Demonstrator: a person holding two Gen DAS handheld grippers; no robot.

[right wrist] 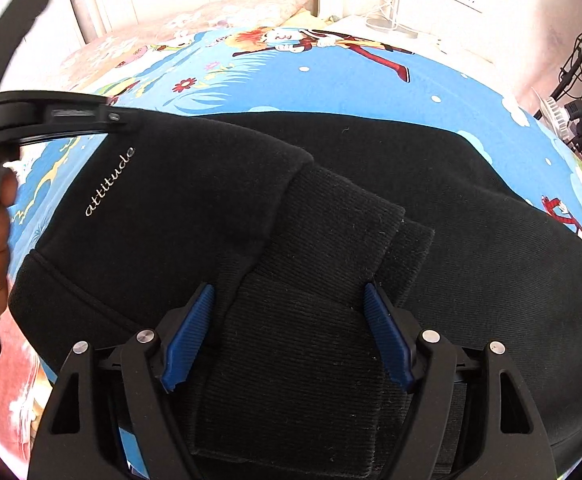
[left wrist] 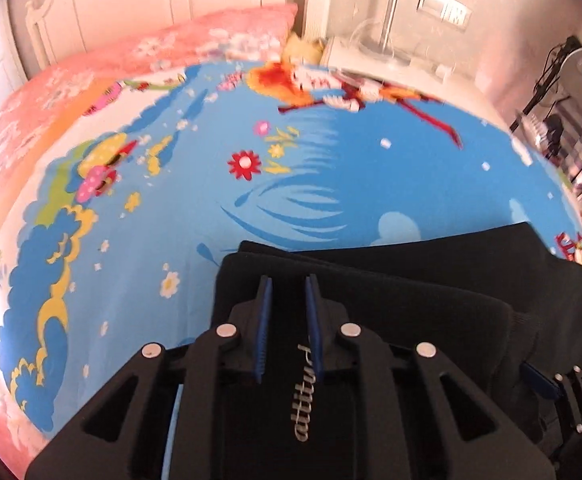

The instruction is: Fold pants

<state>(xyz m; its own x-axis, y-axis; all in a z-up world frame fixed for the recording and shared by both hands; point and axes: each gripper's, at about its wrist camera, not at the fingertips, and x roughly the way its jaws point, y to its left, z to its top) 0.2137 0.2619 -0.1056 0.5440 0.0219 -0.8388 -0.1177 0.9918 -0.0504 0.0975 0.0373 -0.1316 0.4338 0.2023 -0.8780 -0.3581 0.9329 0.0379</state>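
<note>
Black pants (right wrist: pixel 431 184) with a silver "attitude" print (right wrist: pixel 109 182) lie folded over themselves on the bed. In the left wrist view my left gripper (left wrist: pixel 287 280) is shut on a fold of the black pants (left wrist: pixel 411 280), the print running between its blue pads. In the right wrist view my right gripper (right wrist: pixel 289 290) is open, its blue pads either side of the ribbed cuffs (right wrist: pixel 331 248) without pinching them. The left gripper also shows there at the pants' far left corner (right wrist: pixel 111 116), with the hand that holds it.
The bed has a blue cartoon-print sheet (left wrist: pixel 311 168). A pink floral quilt (left wrist: pixel 91 72) lies along its far left side. A fan and a rack (left wrist: pixel 563 92) stand at the right beside the bed. A white bedside unit (left wrist: pixel 371 54) is at the far end.
</note>
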